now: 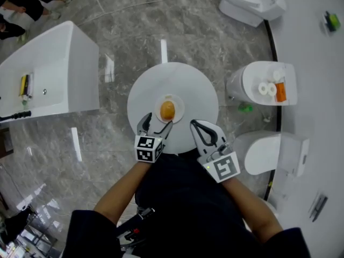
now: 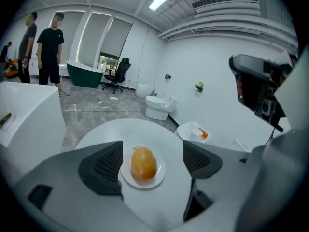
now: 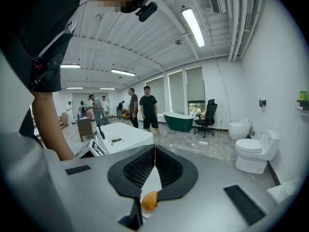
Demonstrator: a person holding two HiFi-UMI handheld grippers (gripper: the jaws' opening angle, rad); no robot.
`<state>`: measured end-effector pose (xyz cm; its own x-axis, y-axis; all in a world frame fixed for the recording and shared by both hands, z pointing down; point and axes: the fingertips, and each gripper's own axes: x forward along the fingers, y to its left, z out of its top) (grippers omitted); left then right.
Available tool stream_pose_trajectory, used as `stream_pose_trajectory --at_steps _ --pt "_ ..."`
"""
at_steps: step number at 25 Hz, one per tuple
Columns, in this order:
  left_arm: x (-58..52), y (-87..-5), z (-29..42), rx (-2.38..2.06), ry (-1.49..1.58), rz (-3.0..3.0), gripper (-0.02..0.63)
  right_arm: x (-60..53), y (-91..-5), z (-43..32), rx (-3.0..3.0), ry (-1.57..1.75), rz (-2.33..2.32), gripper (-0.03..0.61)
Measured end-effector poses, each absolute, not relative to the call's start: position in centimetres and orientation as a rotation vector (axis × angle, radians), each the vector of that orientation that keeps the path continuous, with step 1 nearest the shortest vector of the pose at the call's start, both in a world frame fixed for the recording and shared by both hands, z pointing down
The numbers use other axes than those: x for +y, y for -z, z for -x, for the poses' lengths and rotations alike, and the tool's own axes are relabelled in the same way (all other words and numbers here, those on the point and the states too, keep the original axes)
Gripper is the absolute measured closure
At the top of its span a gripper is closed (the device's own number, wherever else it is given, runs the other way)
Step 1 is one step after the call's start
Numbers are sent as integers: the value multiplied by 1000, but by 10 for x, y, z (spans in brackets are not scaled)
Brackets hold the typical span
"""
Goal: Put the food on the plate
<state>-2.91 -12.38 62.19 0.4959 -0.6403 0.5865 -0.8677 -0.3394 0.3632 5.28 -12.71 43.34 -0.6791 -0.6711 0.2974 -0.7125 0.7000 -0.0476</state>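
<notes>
An orange-yellow piece of food (image 1: 167,110) lies on a small white plate (image 1: 178,103) in the middle of a round white table (image 1: 199,87). My left gripper (image 1: 155,125) is open just short of the plate, its jaws spread to either side of the food (image 2: 143,163) on the plate (image 2: 160,176) in the left gripper view. My right gripper (image 1: 201,131) hovers at the table's near right edge, shut with nothing held; through a gap below its jaws the right gripper view shows the food (image 3: 149,201).
A white bathtub (image 1: 48,77) stands to the left. Toilets (image 1: 252,1) and white basins (image 1: 266,85) line the right side, one holding rolls and an orange packet (image 1: 280,92). People stand in the background (image 2: 50,47). The floor is grey marble.
</notes>
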Motion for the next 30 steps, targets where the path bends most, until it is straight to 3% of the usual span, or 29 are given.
stream_pose_trajectory --at_steps 18,30 --pt "-117 -473 53 -1312 -63 -2218 241 -103 -379 -19 -2710 -86 -1128 571" --pt "-101 -419 104 -1382 83 -2215 241 -98 -361 14 -2779 -166 -1197 571"
